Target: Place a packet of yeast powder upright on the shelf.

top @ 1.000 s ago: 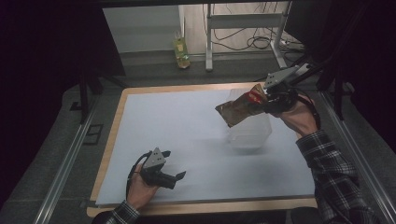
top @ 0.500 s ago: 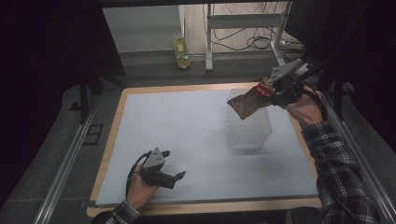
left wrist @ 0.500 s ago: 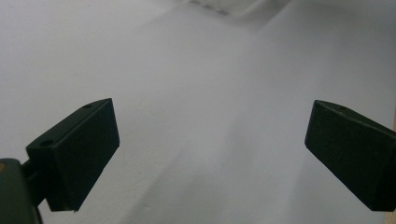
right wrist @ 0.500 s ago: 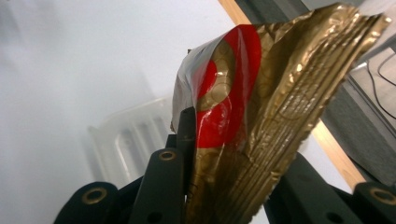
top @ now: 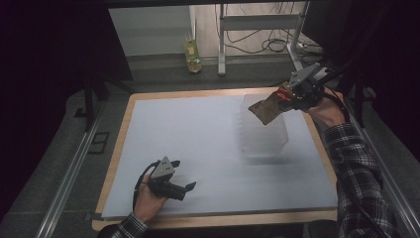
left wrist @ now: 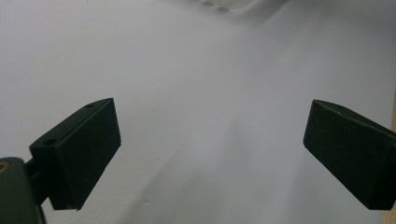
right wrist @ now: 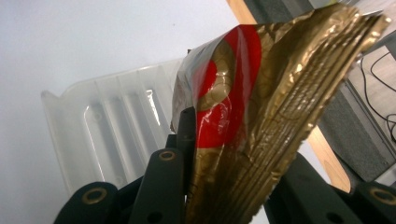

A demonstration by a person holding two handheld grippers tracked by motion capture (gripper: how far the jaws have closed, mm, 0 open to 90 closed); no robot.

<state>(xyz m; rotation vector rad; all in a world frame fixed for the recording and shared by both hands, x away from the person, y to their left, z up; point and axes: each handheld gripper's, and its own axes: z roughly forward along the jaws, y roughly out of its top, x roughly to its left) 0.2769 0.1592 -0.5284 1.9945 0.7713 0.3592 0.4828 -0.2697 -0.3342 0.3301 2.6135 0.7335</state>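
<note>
Gold-and-red crinkled packet [right wrist: 261,107], clear ribbed container [top: 263,130], pale grey mat [top: 198,144], plaid sleeve [top: 357,173].

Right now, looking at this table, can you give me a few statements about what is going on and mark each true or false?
1. The right gripper grips a gold and red packet. True.
2. The left gripper holds a packet too. False: its jaws stand wide apart over the bare white mat.
3. A clear plastic bin stands on the mat. True.
4. The packet lies flat on the mat. False: it hangs in the air above the bin.
5. A yellowish bottle stands beyond the table. True.
</note>
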